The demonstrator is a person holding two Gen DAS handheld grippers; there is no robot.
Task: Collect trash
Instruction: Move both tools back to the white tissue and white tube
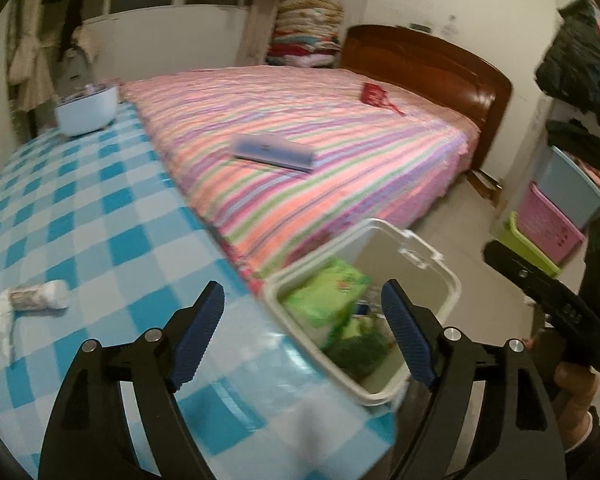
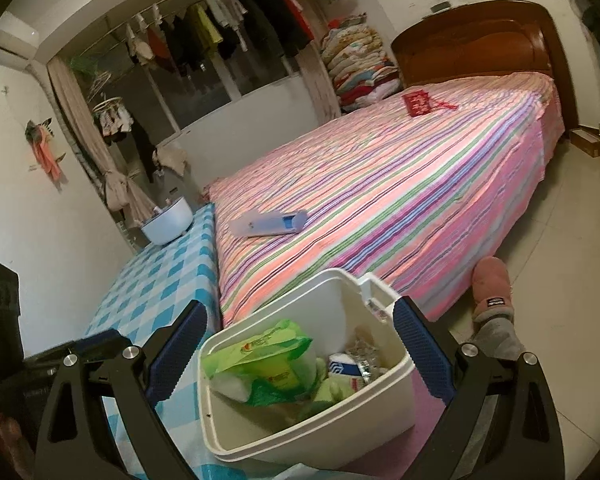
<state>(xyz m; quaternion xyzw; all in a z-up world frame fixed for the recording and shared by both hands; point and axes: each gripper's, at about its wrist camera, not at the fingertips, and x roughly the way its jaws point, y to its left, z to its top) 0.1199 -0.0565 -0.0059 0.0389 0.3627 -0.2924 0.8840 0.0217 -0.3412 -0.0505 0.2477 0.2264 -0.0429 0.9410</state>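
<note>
Left wrist view: left claw (image 1: 304, 300) spread wide, nothing between its fingers; hangs over the edge of the tabletop (image 1: 100, 208) where it meets the bin (image 1: 440, 264).
Seen only here: tissue roll (image 1: 40, 296) lying on its side on the blue-checked tabletop, long axis roughly left to right, loose paper trailing off its left end; stacked coloured crates (image 1: 552, 232) by the right wall; the other gripper's black body at the right edge.
Right wrist view: right claw (image 2: 300, 320) also spread wide and holding nothing, above the bin (image 2: 320, 432).
Seen only here: clothes (image 2: 220, 36) hung on a rail over the window; a pink slipper (image 2: 492, 288) on the tiled floor (image 2: 560, 240).
Bin: white, open top, just beside the tabletop corner at the foot of the bed; holds a green packet (image 2: 268, 356) and small wrappers.
Surface: checked cloth, white bowl (image 1: 86, 114) at its far end.
Room: bed (image 2: 380, 184) with striped cover, wooden headboard (image 2: 476, 44), folded quilts (image 2: 360, 64) stacked in the corner.
On the bed: a long flat box (image 1: 274, 150), long axis left to right; a red pouch (image 1: 374, 94) near the headboard.
</note>
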